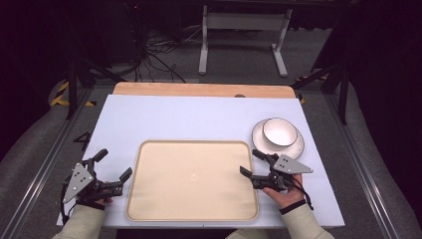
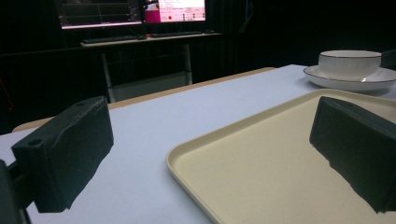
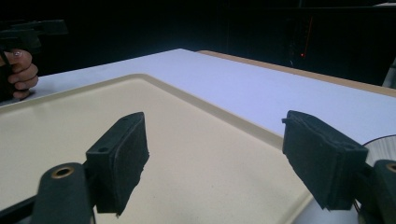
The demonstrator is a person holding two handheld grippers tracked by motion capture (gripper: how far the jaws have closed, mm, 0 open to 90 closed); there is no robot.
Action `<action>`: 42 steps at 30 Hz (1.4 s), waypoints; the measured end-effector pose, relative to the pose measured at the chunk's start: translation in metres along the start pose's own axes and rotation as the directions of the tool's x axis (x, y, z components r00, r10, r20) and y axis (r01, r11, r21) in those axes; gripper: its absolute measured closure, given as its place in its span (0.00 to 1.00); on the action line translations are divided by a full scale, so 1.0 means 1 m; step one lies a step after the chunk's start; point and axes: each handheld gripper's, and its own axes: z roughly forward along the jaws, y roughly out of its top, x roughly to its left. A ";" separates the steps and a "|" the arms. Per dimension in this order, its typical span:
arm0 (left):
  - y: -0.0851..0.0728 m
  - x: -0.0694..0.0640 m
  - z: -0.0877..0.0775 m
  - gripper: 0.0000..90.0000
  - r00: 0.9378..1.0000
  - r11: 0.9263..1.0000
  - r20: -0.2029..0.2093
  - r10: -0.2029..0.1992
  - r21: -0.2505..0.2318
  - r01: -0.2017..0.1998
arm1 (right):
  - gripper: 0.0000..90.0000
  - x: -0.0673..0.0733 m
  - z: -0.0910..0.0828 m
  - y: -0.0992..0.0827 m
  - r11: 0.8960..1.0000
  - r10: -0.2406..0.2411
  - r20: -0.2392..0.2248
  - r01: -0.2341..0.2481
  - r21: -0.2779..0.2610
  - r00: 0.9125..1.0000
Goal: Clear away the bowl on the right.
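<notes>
Beige tray (image 1: 193,180) sits flat and empty at the near centre of the white table (image 1: 199,117), long side toward the person. White bowl (image 1: 279,132) with a dark rim stands upright on a white plate (image 1: 296,147), both at the right side of the table, just beyond the tray's far right corner and apart from it. Left gripper (image 1: 113,166) rests low at the tray's left edge, jaws spread wide and holding nothing; one jaw tip is near the tray's left rim, the other farther out over bare table. In the left gripper view the jaws straddle the tray's near-left corner (image 2: 196,154), right jaw over the tray floor, left jaw over the table, with the bowl (image 2: 349,63) and plate (image 2: 373,80) far off at upper right. Right gripper (image 1: 252,163) is at the tray's right edge, jaws also released and empty, pointing left and up; the nearer jaw is over the tray's right rim, the farther jaw close to the plate's near edge, contact cannot be told. In the right gripper view both jaws stand wide apart over the tray (image 3: 177,140), with the plate's rim (image 3: 380,147) at far right beside the right jaw and the person's other hand (image 3: 21,74) at far left. Cream sleeves (image 1: 82,221) enter from the bottom. A wooden strip (image 1: 201,89) runs along the table's far edge.
</notes>
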 end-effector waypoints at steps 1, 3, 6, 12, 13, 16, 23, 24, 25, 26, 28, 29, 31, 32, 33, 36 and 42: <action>0.000 0.000 0.000 0.00 1.000 1.000 0.002 0.004 0.000 -0.004 | 0.25 0.000 0.000 0.000 1.000 -0.001 -0.002 0.001 -0.001 1.000; 0.000 0.000 0.000 0.00 1.000 1.000 0.001 0.004 0.002 -0.004 | 0.25 0.000 0.001 0.000 1.000 0.004 -0.003 -0.004 0.001 1.000; 0.000 0.000 0.000 0.00 1.000 1.000 -0.003 0.002 0.003 -0.002 | 0.25 -0.001 0.000 0.000 1.000 0.010 -0.004 -0.010 -0.001 1.000; 0.000 0.000 0.000 0.00 1.000 1.000 -0.003 0.002 0.003 -0.002 | 0.25 -0.001 0.000 0.000 1.000 0.012 -0.003 -0.012 0.000 1.000; 0.000 0.000 0.000 0.00 1.000 1.000 -0.003 0.002 0.004 -0.002 | 0.25 0.000 -0.001 0.000 1.000 0.010 -0.003 -0.010 0.001 1.000; 0.000 0.000 0.000 0.00 1.000 1.000 -0.002 0.003 0.002 -0.003 | 0.25 0.000 -0.001 0.000 1.000 0.010 -0.002 -0.010 -0.001 1.000; 0.000 0.000 0.000 0.00 1.000 1.000 -0.004 0.004 0.004 -0.004 | 0.25 0.000 0.000 0.001 1.000 0.009 -0.005 -0.009 0.002 1.000; 0.000 0.000 0.000 0.00 1.000 1.000 -0.004 0.005 0.004 -0.005 | 0.25 0.000 0.000 0.001 1.000 0.004 -0.002 -0.004 0.002 1.000; 0.000 0.000 0.000 0.00 1.000 1.000 -0.006 0.005 0.005 -0.005 | 0.24 0.000 0.000 0.002 1.000 -0.009 0.003 0.009 0.001 1.000; 0.000 0.000 0.000 0.00 1.000 1.000 -0.006 0.005 0.005 -0.005 | 0.23 0.000 -0.001 0.004 1.000 -0.018 0.008 0.018 0.004 1.000; 0.000 0.000 0.001 0.00 1.000 1.000 -0.005 0.008 0.005 -0.008 | 0.23 0.000 -0.001 0.007 1.000 -0.021 0.008 0.021 0.002 1.000; 0.000 0.000 0.001 0.00 1.000 1.000 -0.004 0.008 0.005 -0.008 | 0.23 0.000 -0.002 0.009 1.000 -0.011 0.007 0.011 0.001 1.000; 0.000 0.000 0.001 0.00 1.000 1.000 -0.004 0.009 0.005 -0.009 | 0.23 0.001 -0.003 0.013 1.000 -0.006 0.005 0.006 -0.001 1.000; 0.000 0.000 0.001 0.00 1.000 1.000 -0.004 0.009 0.005 -0.009 | 0.23 0.001 -0.003 0.013 1.000 -0.006 0.005 0.006 -0.001 1.000; 0.000 0.000 0.001 0.00 1.000 1.000 -0.004 0.007 0.005 -0.007 | 0.23 0.001 -0.003 0.014 1.000 -0.002 0.003 0.002 -0.005 1.000; 0.000 0.000 0.001 0.00 1.000 1.000 -0.004 0.009 0.005 -0.009 | 0.23 0.003 -0.004 0.021 1.000 -0.002 -0.002 0.002 -0.010 1.000; 0.000 -0.001 0.001 0.00 1.000 1.000 -0.005 0.008 0.005 -0.008 | 0.23 0.005 -0.006 0.031 1.000 0.010 -0.007 -0.010 -0.017 1.000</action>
